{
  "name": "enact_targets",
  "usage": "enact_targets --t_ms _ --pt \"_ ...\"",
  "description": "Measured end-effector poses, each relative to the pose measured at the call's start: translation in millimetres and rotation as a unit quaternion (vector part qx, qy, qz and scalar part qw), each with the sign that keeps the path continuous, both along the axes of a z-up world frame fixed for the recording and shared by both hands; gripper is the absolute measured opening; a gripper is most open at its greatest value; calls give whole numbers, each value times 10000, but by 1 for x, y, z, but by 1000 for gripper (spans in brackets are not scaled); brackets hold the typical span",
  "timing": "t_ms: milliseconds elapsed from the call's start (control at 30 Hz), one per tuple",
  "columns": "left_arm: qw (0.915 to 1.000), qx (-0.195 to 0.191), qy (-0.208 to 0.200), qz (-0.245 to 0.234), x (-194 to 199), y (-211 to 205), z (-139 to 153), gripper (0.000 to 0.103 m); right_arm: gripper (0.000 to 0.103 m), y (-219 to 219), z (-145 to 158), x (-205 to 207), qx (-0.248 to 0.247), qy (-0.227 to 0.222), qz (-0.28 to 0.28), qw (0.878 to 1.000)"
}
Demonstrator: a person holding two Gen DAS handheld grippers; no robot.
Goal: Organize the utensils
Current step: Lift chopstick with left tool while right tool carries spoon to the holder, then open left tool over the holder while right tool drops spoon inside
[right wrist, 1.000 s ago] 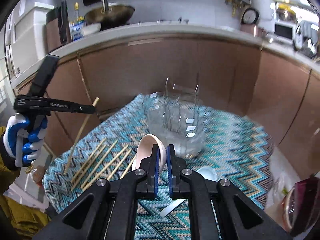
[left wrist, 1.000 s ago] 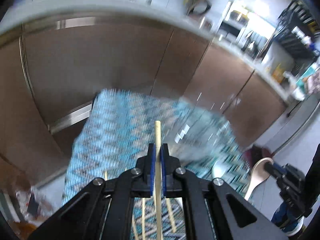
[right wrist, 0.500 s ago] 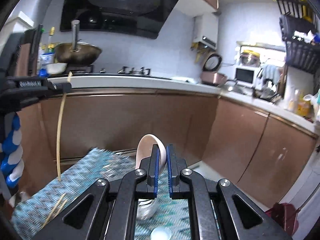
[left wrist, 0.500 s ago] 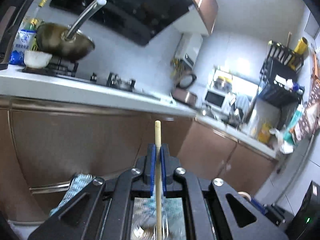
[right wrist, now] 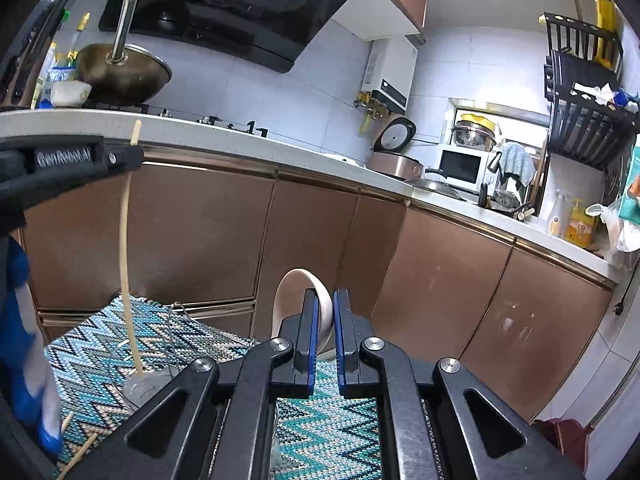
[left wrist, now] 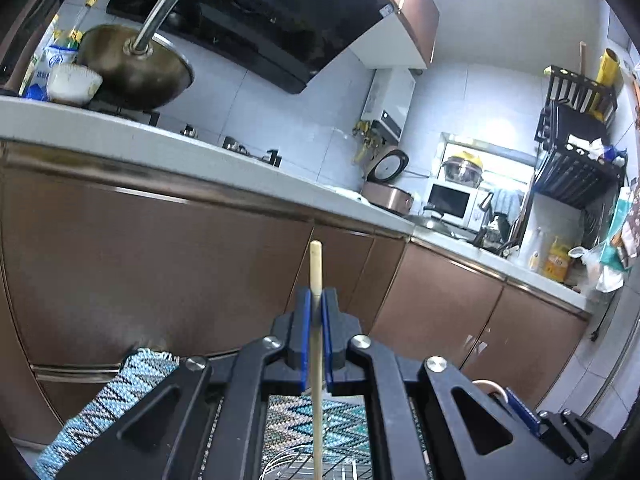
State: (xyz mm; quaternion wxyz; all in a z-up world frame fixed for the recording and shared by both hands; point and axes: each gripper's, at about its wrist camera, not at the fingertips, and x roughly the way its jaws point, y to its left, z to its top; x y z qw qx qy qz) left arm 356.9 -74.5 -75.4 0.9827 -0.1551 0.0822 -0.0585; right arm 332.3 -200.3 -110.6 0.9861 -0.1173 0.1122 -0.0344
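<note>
Left gripper (left wrist: 316,312), fingers clamped on an upright chopstick (left wrist: 315,264) whose lower tip sits in a clear holder (right wrist: 146,386) at 8 o'clock on the patterned tabletop (right wrist: 100,344). Right gripper (right wrist: 324,320), fingers clamped on a spoon (right wrist: 298,288).

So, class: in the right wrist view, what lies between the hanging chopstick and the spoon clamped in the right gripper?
In the right wrist view, only the wire holder and bare zigzag cloth lie between the chopstick and the spoon.
</note>
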Motion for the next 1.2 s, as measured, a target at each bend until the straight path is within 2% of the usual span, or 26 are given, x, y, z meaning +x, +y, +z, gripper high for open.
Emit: enact_targets --t_ms 233,333,400,467,567,633,700,900,967,1200 --pt "9999 126 77 -71 -1 -5 -22 7 9 5 -23 1 56 28 -16 10000" --pt "9997 191 147 -83 -6 -4 -23 8 15 7 -31 0 152 160 57 9997" --pt "9996 191 167 -79 -11 -1 -20 18 36 6 -32 -3 235 160 48 9996" --pt "9996 217 155 -37 -17 2 -15 28 47 5 -28 -8 339 102 58 9994" --pt "9995 302 78 -5 -32 9 -5 33 52 6 -19 -19 346 31 66 9994" --pt "9993 363 3 52 -45 15 5 42 56 5 -10 -29 386 -41 66 9992" --pt "9990 412 -69 133 -58 21 14 49 66 3 -2 -38 463 -104 66 9989" --pt "9986 335 -245 321 -101 49 44 58 94 -5 32 -81 739 -411 92 9964" --pt "9983 265 -308 426 -117 61 54 59 100 -5 42 -95 787 -490 109 9956" --pt "9976 278 -303 559 -168 93 80 65 103 -4 72 -143 882 -647 92 9940"
